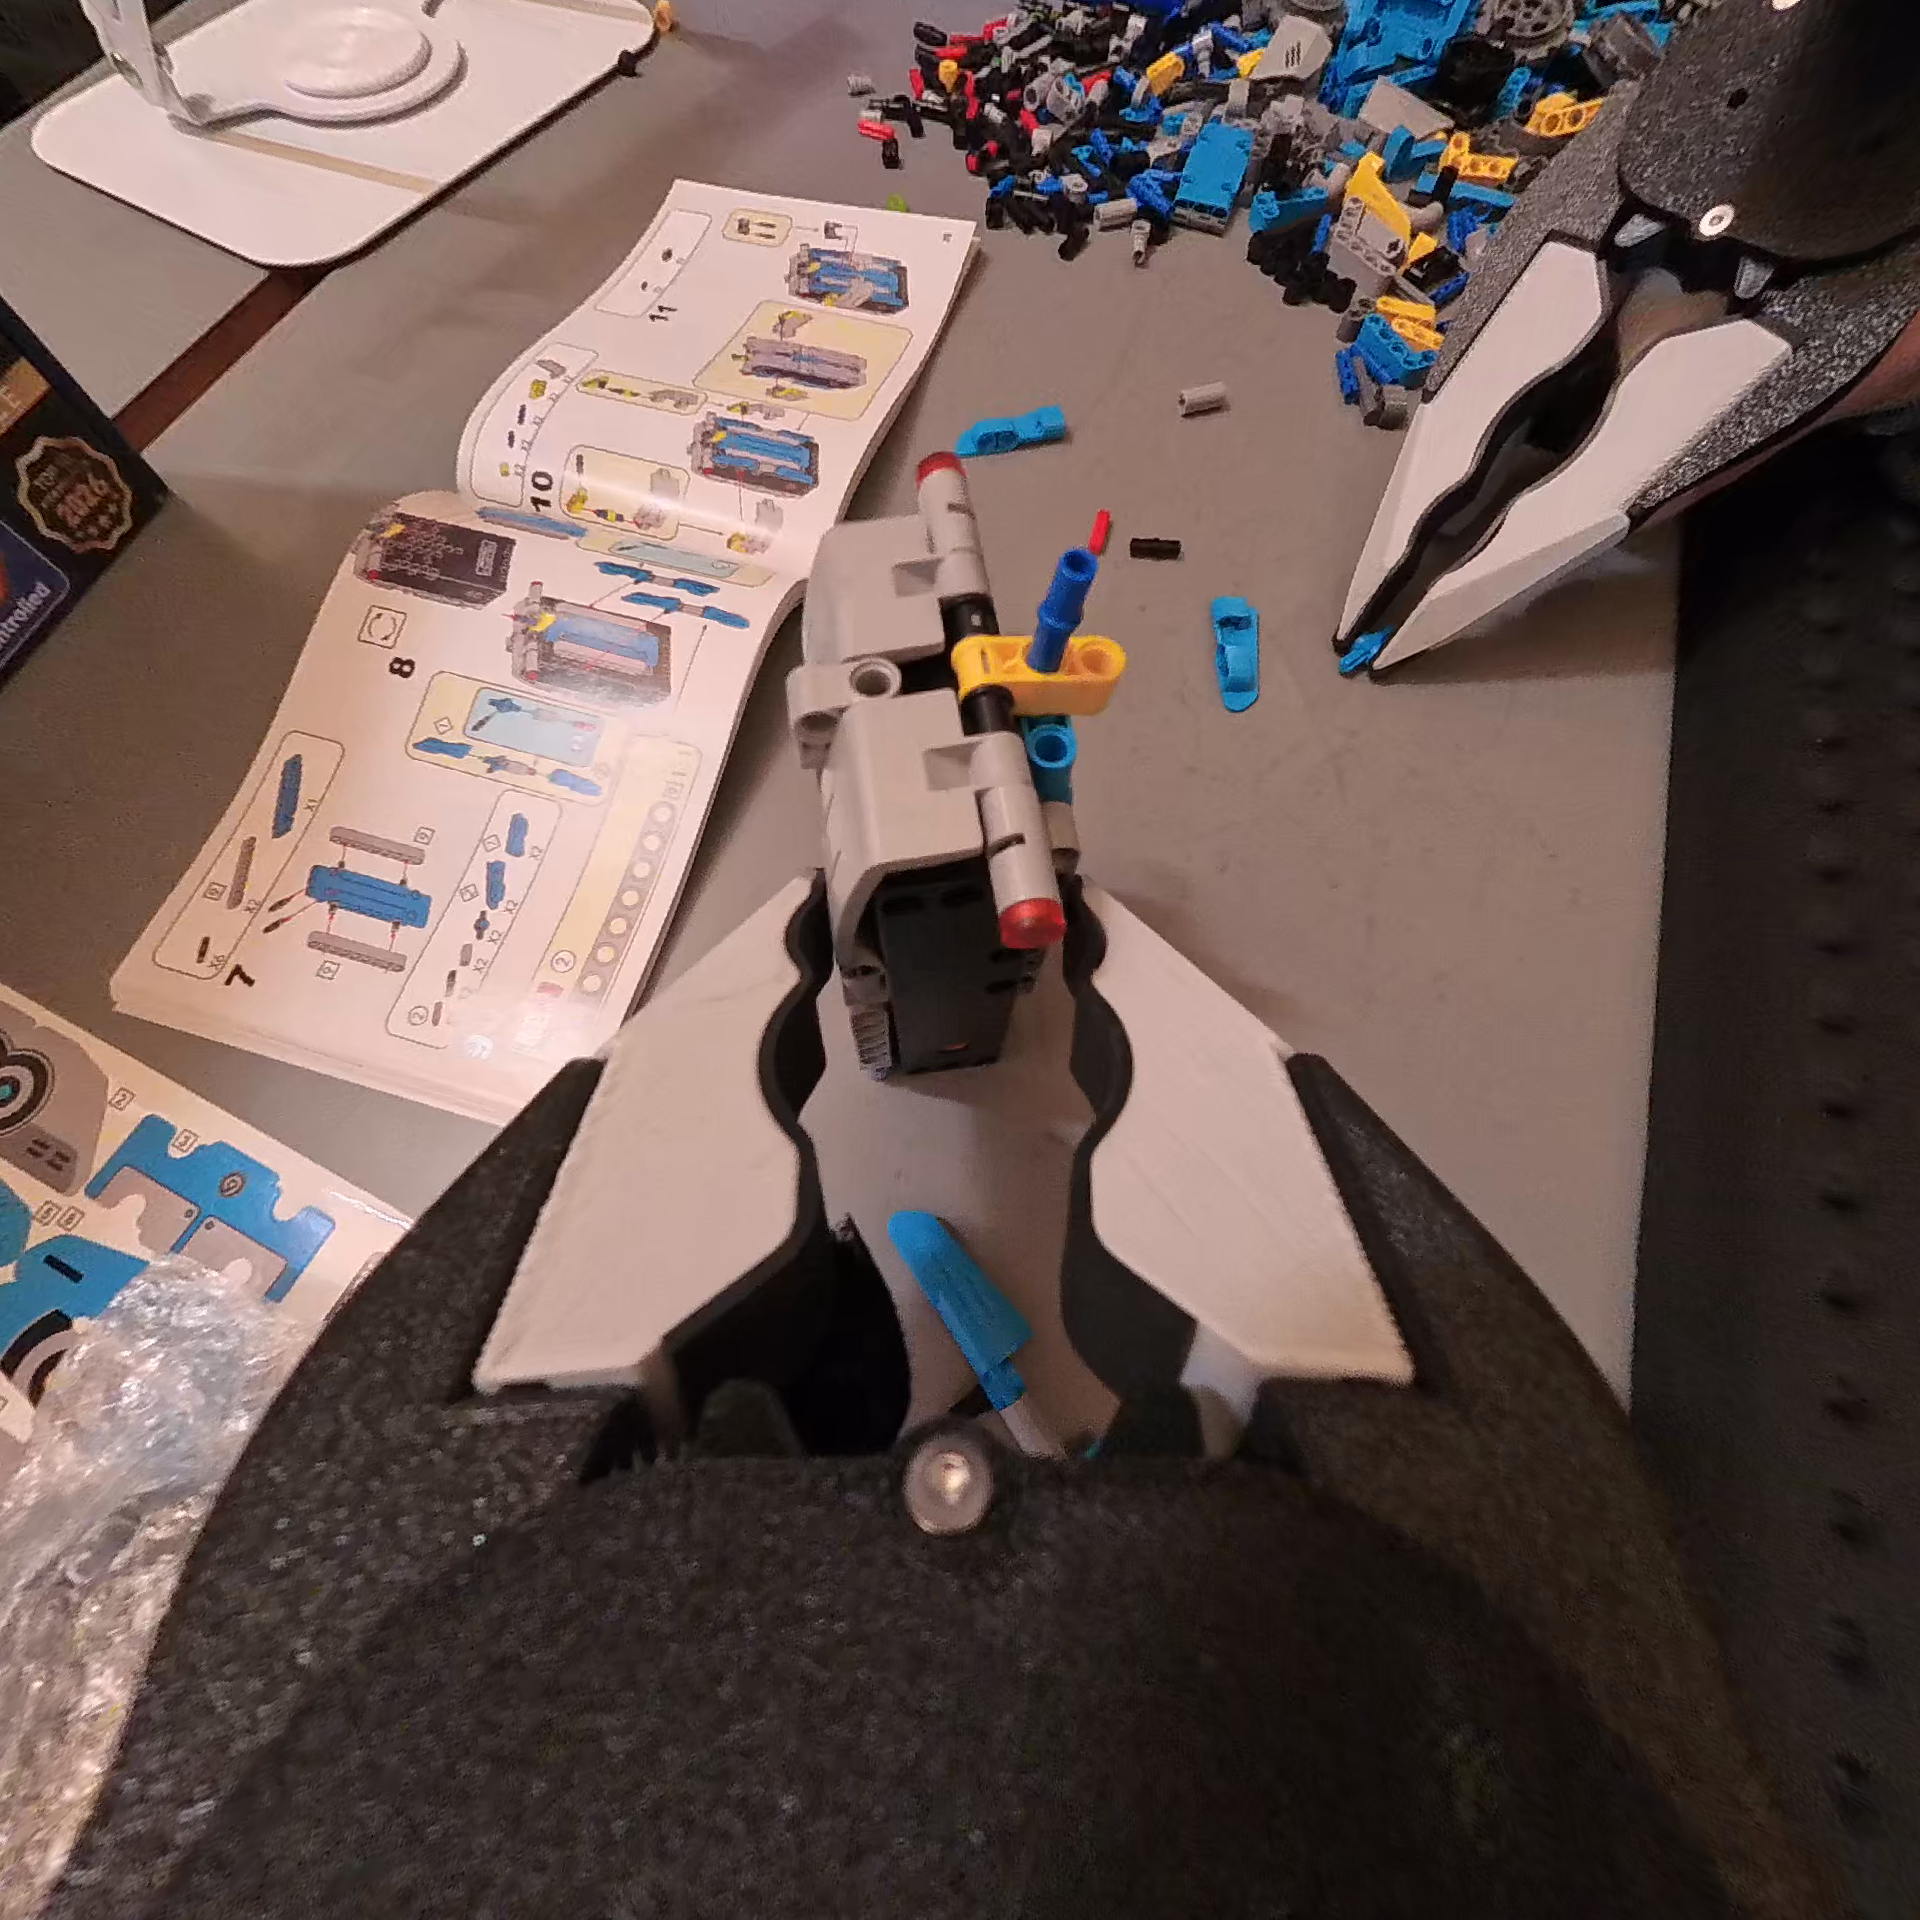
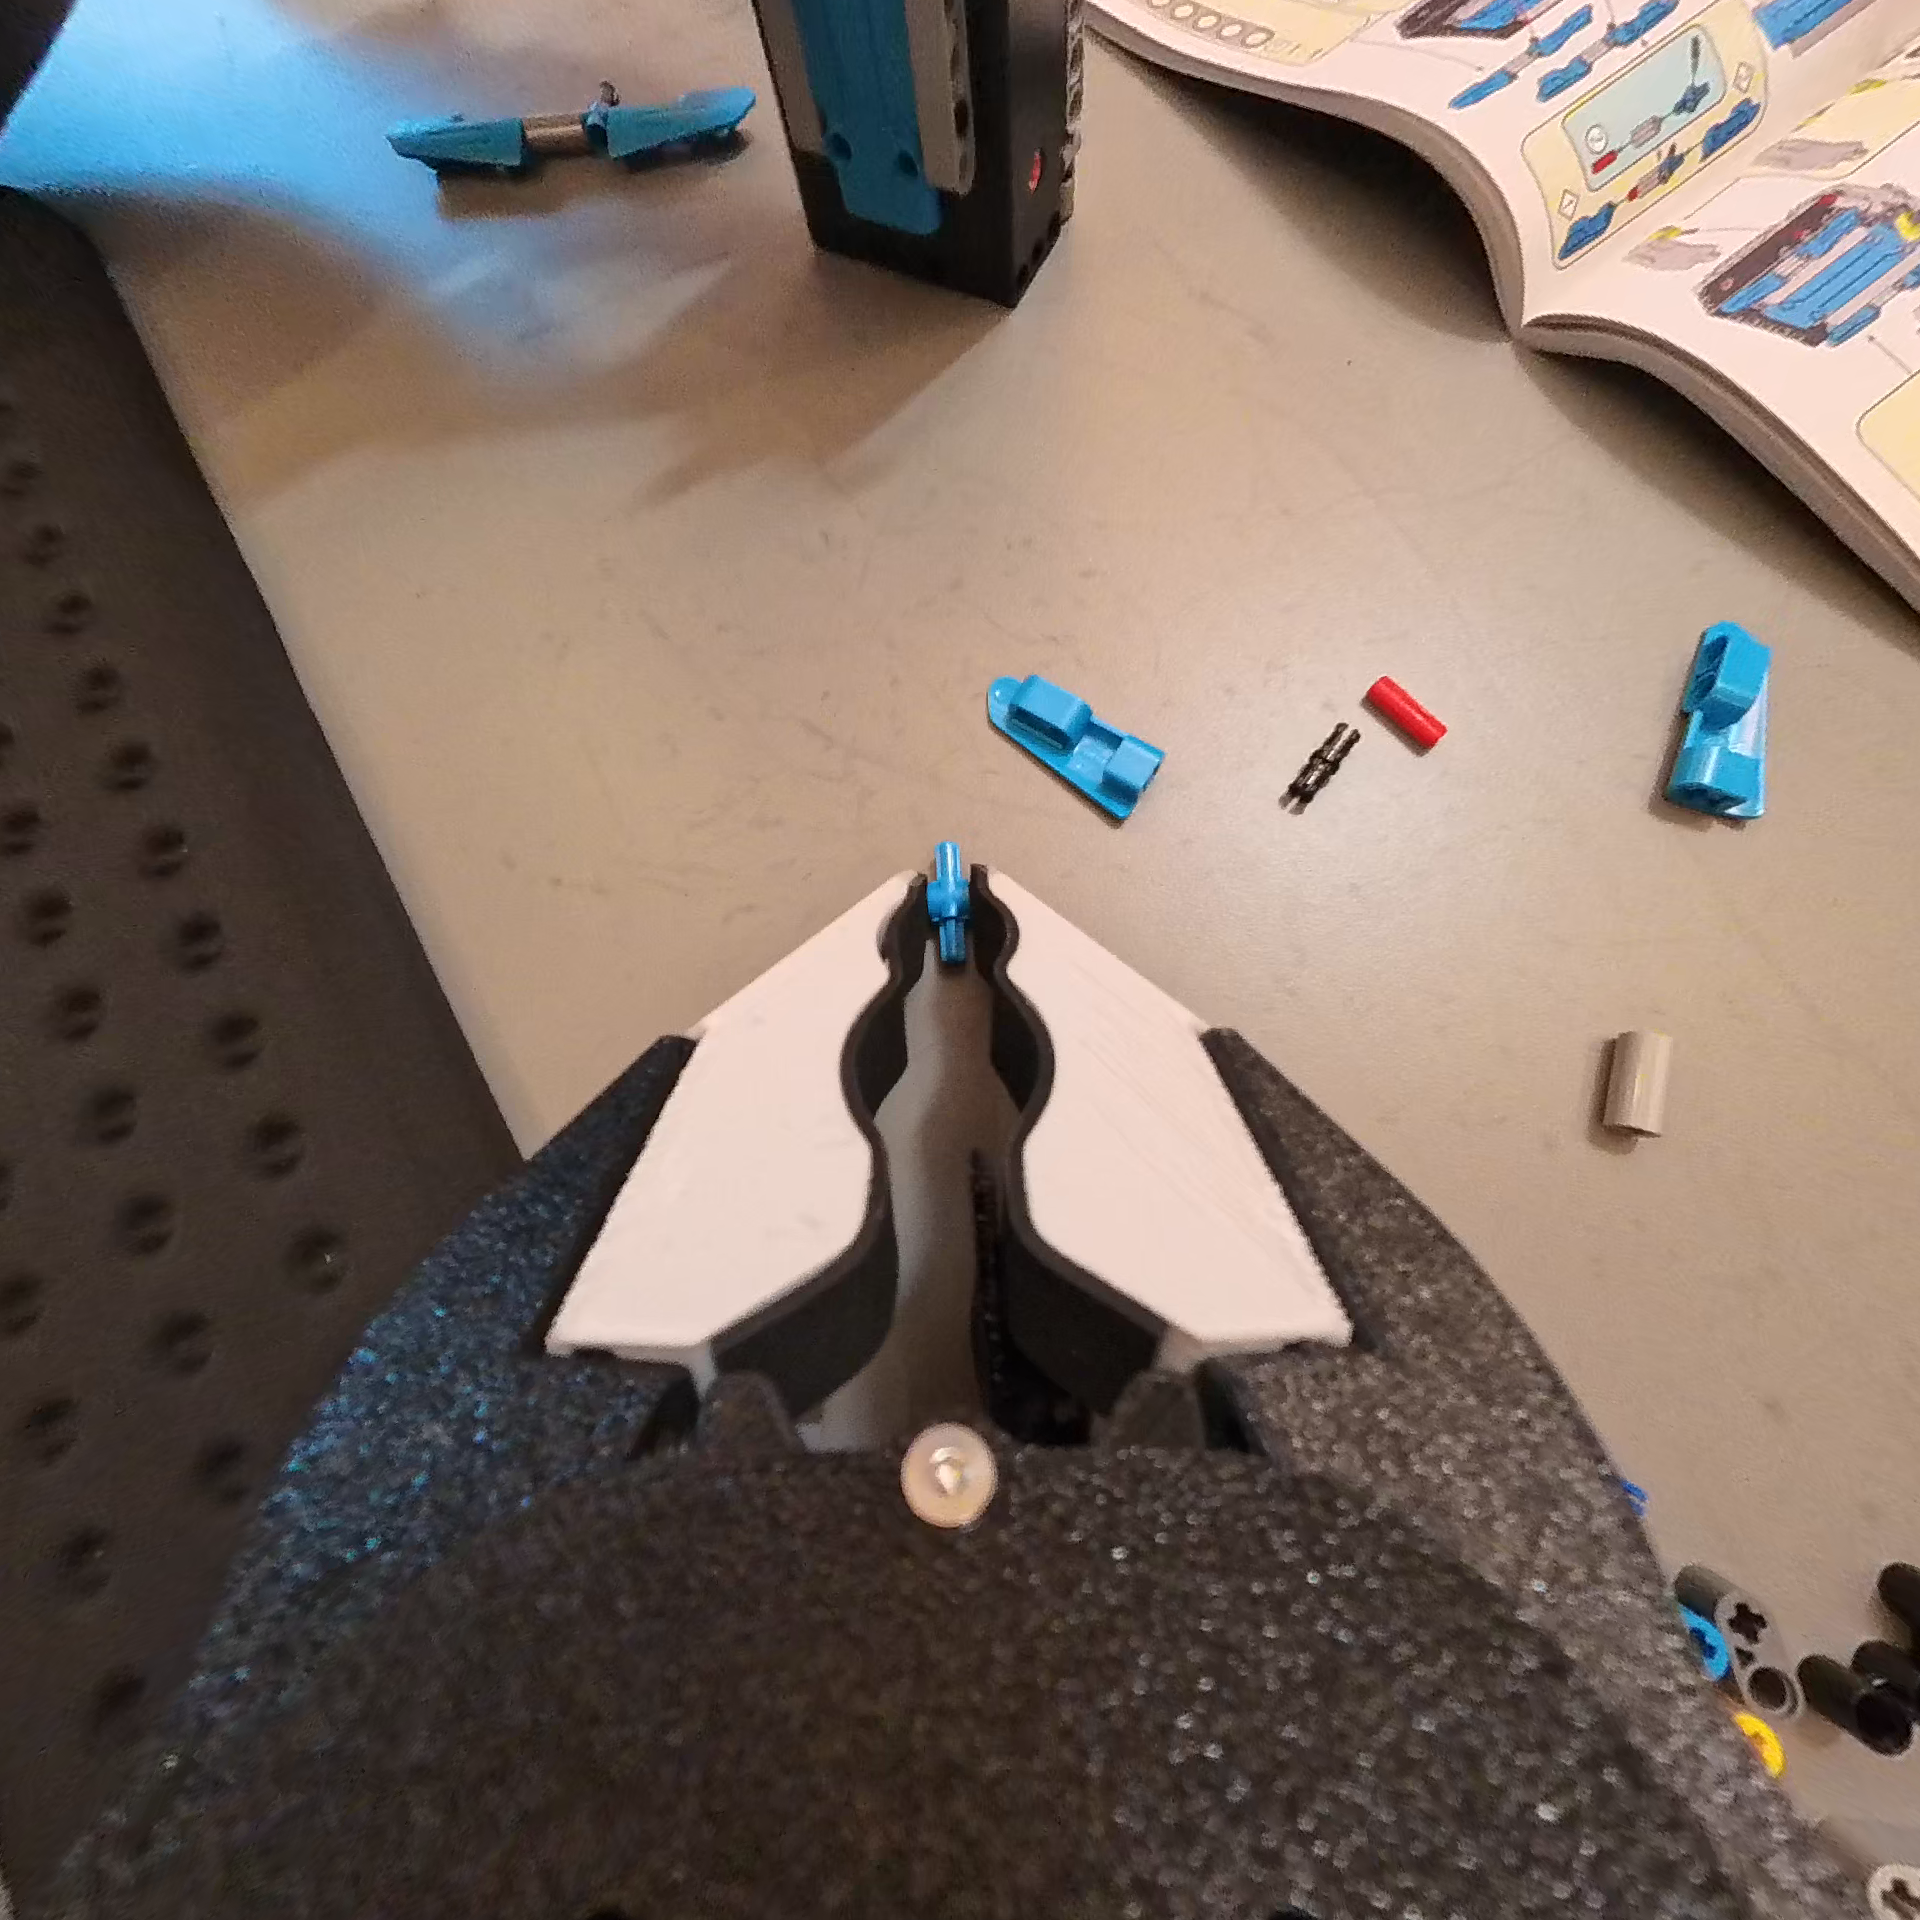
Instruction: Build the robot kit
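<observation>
Two grips. Left view: my left gripper clamps the block assembly's base; its loose-looking blue pin could topple w/ a jolt. Right view: my right gripper pinches a tiny blue peg at the tips, touching the table — may twist out.

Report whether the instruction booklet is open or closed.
Open: the instruction booklet lies spread flat on the grey table, two pages of diagrams facing up, beside the grey-and-black assembly the left tongs grip.
</observation>
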### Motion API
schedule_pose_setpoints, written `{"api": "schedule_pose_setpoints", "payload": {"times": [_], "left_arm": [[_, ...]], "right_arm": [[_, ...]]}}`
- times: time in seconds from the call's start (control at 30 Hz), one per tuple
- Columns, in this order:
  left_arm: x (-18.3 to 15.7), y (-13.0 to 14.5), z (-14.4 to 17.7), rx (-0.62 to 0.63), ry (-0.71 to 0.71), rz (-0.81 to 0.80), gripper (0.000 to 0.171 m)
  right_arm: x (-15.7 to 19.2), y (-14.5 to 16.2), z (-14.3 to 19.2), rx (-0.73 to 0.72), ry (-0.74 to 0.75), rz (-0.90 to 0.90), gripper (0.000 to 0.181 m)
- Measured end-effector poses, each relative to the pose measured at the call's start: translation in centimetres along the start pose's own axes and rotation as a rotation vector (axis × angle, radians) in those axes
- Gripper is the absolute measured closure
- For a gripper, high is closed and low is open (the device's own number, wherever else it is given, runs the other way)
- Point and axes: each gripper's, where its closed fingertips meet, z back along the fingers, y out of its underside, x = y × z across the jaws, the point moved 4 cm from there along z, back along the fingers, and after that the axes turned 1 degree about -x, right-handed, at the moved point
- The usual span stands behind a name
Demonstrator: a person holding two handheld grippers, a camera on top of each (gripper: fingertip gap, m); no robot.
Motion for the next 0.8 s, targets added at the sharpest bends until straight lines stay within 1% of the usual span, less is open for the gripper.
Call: {"api": "schedule_pose_setpoints", "payload": {"times": [0.13,0.2,0.23,0.37,0.5,0.6,0.67,0.73,0.77,0.8], "left_arm": [[-0.1,0.1,0.0,-0.007,-0.032,0.022,0.126],[0.1,0.0,0.2,-0.026,-0.049,0.055,0.119],[0.1,0.0,0.3,-0.031,-0.049,0.069,0.114],[-0.3,-0.1,1.7,-0.080,-0.072,0.094,0.108],[-0.6,0.6,4.1,-0.152,-0.157,0.130,0.107],[-1.5,0.2,6.7,-0.275,-0.245,0.174,0.107],[-3.0,-1.3,8.5,-0.428,-0.290,0.211,0.108],[-5.6,-3.0,9.5,-0.571,-0.288,0.225,0.109],[-6.8,-3.6,9.3,-0.610,-0.289,0.231,0.111],[-7.9,-4.0,8.6,-0.613,-0.284,0.237,0.112]], "right_arm": [[0.0,0.0,0.0,-0.001,-0.004,-0.006,0.173],[-0.4,-0.1,0.1,-0.011,-0.005,-0.048,0.173],[-0.9,-0.3,0.4,-0.039,0.006,-0.083,0.173],[-1.8,-2.1,2.7,-0.254,-0.078,-0.228,0.174],[-1.2,-3.5,4.4,-0.413,-0.226,-0.304,0.173],[-0.4,-4.7,6.0,-0.546,-0.422,-0.408,0.174],[-0.4,-5.0,6.6,-0.595,-0.490,-0.462,0.174],[-0.3,-5.1,6.6,-0.596,-0.492,-0.455,0.174],[-0.2,-5.0,6.3,-0.566,-0.440,-0.418,0.174],[0.0,-4.7,5.6,-0.510,-0.349,-0.343,0.174]]}}
